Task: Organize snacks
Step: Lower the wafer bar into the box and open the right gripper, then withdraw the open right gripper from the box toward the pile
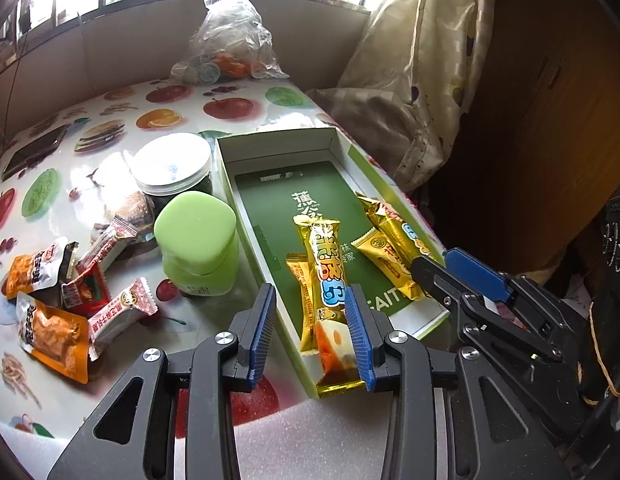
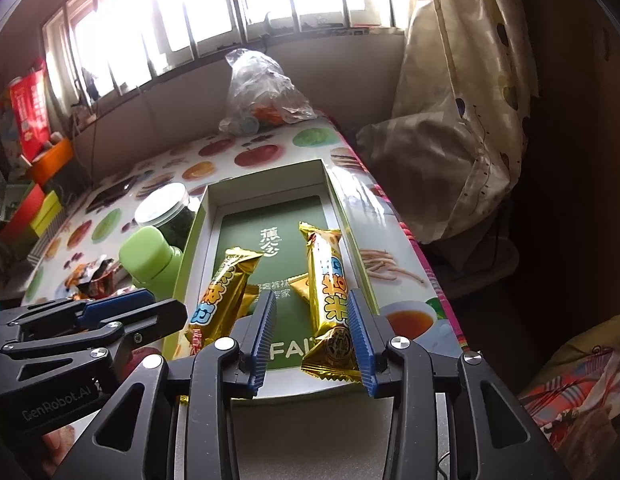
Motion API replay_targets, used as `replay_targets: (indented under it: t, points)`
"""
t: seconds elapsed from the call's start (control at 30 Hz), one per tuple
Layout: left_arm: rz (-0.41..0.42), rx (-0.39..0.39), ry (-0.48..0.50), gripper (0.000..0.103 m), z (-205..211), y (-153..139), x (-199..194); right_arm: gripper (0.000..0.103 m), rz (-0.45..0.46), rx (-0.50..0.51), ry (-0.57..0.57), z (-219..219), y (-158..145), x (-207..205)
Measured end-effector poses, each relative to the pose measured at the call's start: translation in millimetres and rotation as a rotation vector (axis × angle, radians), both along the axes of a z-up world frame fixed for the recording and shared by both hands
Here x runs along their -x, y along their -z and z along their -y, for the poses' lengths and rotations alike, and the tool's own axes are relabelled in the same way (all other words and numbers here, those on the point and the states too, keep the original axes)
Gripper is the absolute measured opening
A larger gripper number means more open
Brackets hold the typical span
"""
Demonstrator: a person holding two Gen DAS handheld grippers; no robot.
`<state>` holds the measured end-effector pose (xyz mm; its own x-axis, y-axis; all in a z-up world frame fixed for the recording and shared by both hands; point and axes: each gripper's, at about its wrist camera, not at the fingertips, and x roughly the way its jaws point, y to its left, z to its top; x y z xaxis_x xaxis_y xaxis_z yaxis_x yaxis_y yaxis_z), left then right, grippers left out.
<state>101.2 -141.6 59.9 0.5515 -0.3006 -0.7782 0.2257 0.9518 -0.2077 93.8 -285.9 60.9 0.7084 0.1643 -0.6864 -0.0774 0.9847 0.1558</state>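
Both hand-held grippers, left hand-held gripper and right hand-held gripper, gape wide over gold snack bars.

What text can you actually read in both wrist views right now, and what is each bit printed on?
"GenRobot.AI": on the left gripper body, right wrist view.
"蕉" above partly hidden characters: on the green insert of the box.
"AIT" / "FAI": cut-off white letters at the insert's near end.
Big blue and orange characters on the gold snack bar: stylised, not surely readable.
Red-and-white packets and orange pouches: print too blurred.

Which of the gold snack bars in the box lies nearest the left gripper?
The long gold bar with blue letters; its near end sticks over the white cardboard box edge, beside the left gripper fingers.
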Motion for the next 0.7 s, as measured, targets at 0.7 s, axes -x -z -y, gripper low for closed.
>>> replay_targets:
  t: [0.7]
  points:
    - [0.100,-0.020,-0.093,0.042,-67.7,-21.4,44.4,0.037,0.057,-0.033,-0.040,-45.8,-24.1,35.3]
